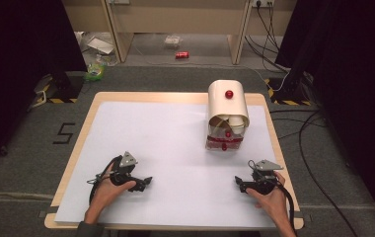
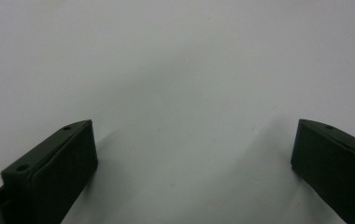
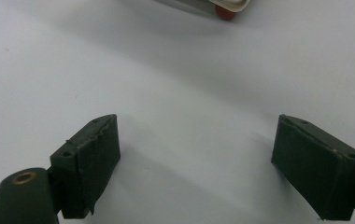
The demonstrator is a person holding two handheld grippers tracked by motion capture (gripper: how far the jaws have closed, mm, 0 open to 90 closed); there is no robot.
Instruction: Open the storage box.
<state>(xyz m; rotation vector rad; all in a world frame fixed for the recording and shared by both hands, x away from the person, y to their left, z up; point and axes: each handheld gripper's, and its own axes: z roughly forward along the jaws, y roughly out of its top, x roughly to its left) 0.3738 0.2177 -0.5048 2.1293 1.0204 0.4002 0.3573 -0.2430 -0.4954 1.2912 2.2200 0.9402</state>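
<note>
Landmark: cream-white breadbox-style container with a rolled-back curved lid and red knob, standing on the far right part of the white-topped wooden bench, open front facing the person. Inside it a white paper cup and brownish cardboard-looking pieces sit behind a clear lower panel with red fittings; exact contents too small to tell. Lid is already pushed up, probably so the inside can be reached from the near side. Left tool rests on the bench well to the near-left of the container, held in the person's left hand, jaws spread wide with nothing between them; the left gripper view has bare white surface between the two black pads. Right tool lies near and slightly right of the container, in the right hand, jaws also at full spread and empty; the right gripper view catches the container's bottom edge and a red fitting at the top. Both tools point inward toward each other, low on the bench, apart from the container. Reads as a rest pose with work on the container not yet begun; the right tool is the closer one for a reach.
</note>
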